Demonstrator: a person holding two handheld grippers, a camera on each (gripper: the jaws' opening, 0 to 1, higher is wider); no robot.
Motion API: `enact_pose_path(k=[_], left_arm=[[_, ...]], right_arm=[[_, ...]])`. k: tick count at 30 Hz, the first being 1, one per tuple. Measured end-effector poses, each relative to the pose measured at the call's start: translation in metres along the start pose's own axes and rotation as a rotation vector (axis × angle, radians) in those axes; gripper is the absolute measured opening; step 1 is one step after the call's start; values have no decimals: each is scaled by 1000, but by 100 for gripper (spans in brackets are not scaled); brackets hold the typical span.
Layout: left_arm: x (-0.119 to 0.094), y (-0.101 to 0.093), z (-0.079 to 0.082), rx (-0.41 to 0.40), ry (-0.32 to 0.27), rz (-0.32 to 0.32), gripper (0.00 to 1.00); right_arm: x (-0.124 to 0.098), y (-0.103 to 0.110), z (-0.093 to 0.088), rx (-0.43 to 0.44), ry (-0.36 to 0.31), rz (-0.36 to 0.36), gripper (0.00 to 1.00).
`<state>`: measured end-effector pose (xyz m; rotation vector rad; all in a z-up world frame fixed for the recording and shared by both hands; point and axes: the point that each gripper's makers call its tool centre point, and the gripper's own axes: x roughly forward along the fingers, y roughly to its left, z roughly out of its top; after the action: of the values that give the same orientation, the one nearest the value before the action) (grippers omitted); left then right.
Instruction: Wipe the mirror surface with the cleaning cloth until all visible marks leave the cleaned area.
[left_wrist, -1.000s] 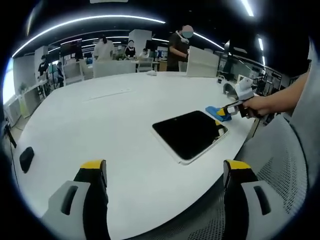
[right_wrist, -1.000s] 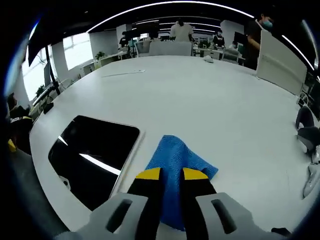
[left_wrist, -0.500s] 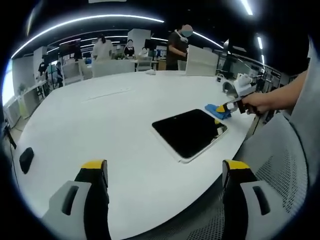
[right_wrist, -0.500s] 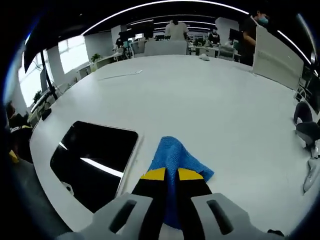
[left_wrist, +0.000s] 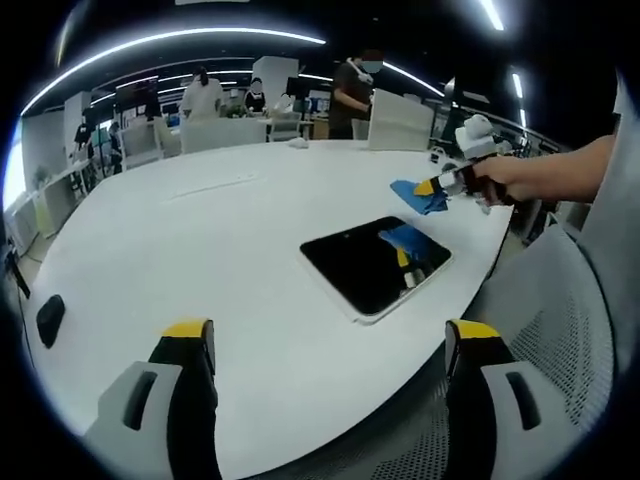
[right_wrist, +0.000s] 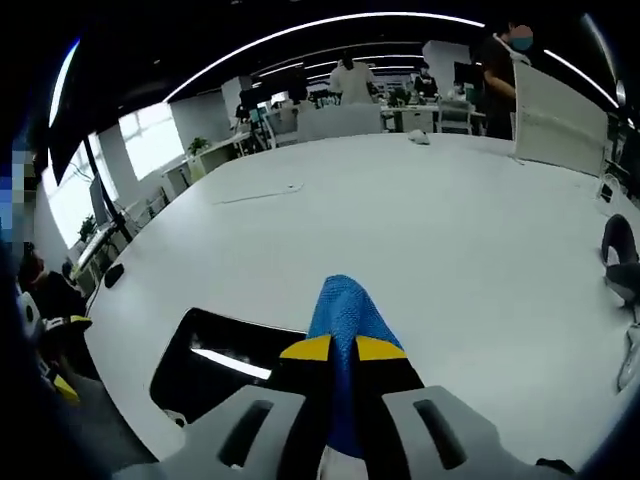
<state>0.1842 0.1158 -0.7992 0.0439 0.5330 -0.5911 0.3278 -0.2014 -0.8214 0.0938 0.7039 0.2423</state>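
One large white counter (left_wrist: 200, 250) with a rounded edge fills most of both views. On it lies one mirror (left_wrist: 375, 262), a dark rectangular slab with a pale rim, flat near the counter's near right edge in the left gripper view; in the right gripper view the same mirror (right_wrist: 225, 355) sits low and to the left of the jaws, with one bright strip of ceiling light reflected in it.

One blue cleaning cloth (right_wrist: 345, 310) is pinched between the closed yellow-tipped jaws of the right tool (right_wrist: 345, 348), its free end rising ahead of them. In the left gripper view the cloth (left_wrist: 415, 195) hangs off the counter, beyond the mirror's far right corner, gripped by the right tool (left_wrist: 440, 185) in one hand (left_wrist: 495, 180). A blue and yellow reflection shows in the mirror's right part.

The left tool (left_wrist: 330, 335) hangs over the counter's near edge with its two jaws spread wide apart and nothing between them.

One small dark object (left_wrist: 50, 318) lies at the counter's left edge. Four or five people (left_wrist: 205, 95) stand at the far side of the room.
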Motion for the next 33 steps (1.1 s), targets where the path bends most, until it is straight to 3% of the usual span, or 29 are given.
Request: enact_pose_path(k=[8, 15, 23, 33], left_arm=[[0, -2, 0, 5, -3, -8, 96], [-1, -4, 2, 2, -8, -16, 98], [-1, -6, 4, -15, -12, -23, 99], [-2, -10, 6, -27, -11, -34, 99]], right_arm=[[24, 21, -26, 28, 67, 27, 2], [33, 19, -43, 26, 101, -4, 2], [37, 22, -47, 6, 127, -53, 3], [42, 30, -47, -7, 127, -57, 2]])
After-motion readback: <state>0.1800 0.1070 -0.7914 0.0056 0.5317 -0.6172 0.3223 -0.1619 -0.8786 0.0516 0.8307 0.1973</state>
